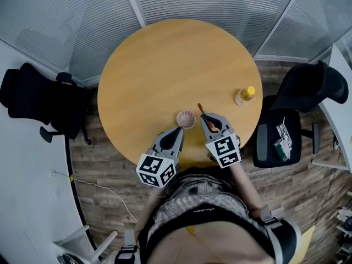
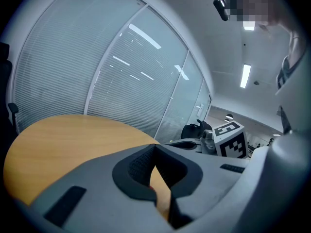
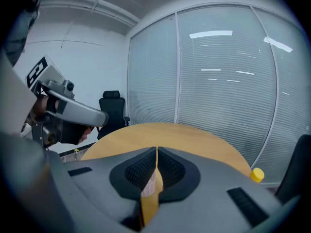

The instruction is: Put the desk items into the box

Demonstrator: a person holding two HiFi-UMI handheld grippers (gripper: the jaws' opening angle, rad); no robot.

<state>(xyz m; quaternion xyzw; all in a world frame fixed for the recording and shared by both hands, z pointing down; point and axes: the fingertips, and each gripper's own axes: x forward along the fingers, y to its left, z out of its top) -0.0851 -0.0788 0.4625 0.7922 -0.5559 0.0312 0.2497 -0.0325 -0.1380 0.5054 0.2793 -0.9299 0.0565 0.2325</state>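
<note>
My right hand-held gripper [image 3: 156,150] has its jaws pressed together, leaving only a hairline seam between the dark pads. In the head view it sits just below the middle of the frame, pointing up and a little left. A thin reddish-brown stick [image 1: 201,108] pokes out past its tips and runs back under the jaws. I cannot tell whether the pads pinch it or it simply lies beneath them. In the right gripper view, the gap below the pads shows part of something pale and ribbed, too cut off to name.

My left hand-held gripper [image 1: 180,130] is beside it to the left, its tips meeting in a point. In its own view the pads touch at the far end and spread towards the camera, with only the wood of the surface [image 1: 165,65] showing between them. A reddish speck low in that gap is too small to make out.

A small pink cup [image 1: 186,118] stands on the surface between the two sets of tips, close to both; contact is unclear. Well to the right, near the surface's edge, stands a bottle [image 1: 245,95] with a yellow cap.

Outward, a black office chair [image 1: 38,100] stands at the left of the frame. A second chair [image 1: 308,87] at the right carries some packets [image 1: 283,139] on its seat, too small to identify.
</note>
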